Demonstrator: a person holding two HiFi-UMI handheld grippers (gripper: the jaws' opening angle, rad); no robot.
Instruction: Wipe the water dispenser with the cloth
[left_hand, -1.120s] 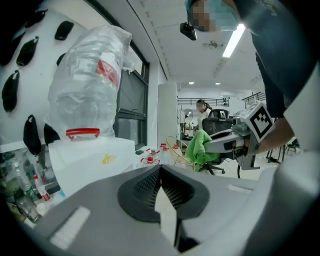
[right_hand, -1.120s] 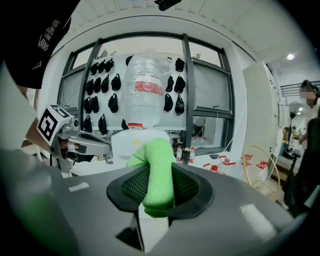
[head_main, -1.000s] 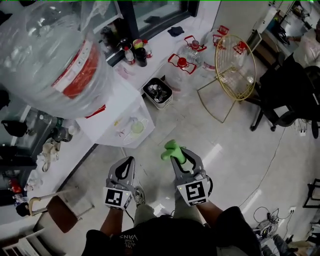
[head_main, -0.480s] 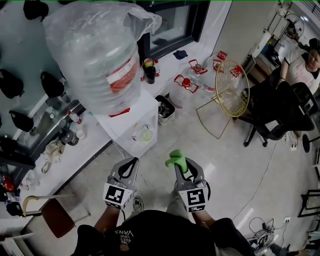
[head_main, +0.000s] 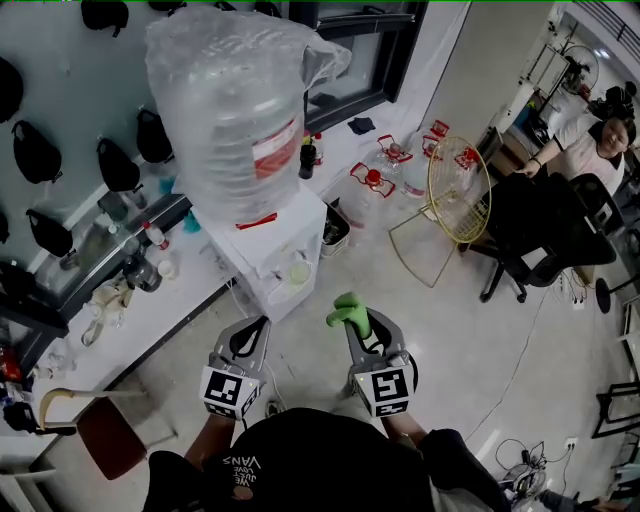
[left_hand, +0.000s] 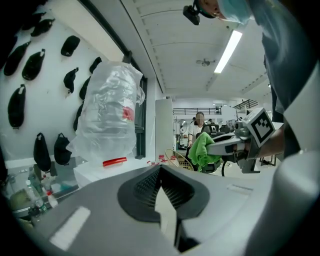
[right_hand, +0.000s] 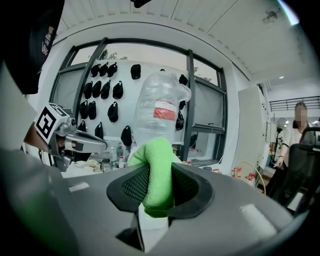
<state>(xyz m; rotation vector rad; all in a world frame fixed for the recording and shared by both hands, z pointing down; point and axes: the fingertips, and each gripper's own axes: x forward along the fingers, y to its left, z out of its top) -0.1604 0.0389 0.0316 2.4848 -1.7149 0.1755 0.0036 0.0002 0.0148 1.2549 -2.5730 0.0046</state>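
The left gripper (head_main: 258, 328) and right gripper (head_main: 360, 330) are both pale grey plastic, each with two long tapering jaws lined with black ribbed pads (left_hand: 142, 187). At the rear of each sits a white cube (head_main: 228, 392) printed with black square markers. The person wears a black shirt (head_main: 300, 465) with white lettering.

I am working in what looks like a shared office or lab workroom. A pale hard floor (head_main: 470, 340) carries black swivel chairs (head_main: 545, 225) along its right edge, a person (head_main: 590, 140) seated there, and loose cables (head_main: 525, 455) at its near right corner. A strip light (left_hand: 226, 51) runs overhead. A water dispenser (head_main: 275, 255) stands by a counter (head_main: 130, 320) cluttered with bottles (head_main: 150, 240), and black pouches (head_main: 118, 165) hang in rows on the wall.
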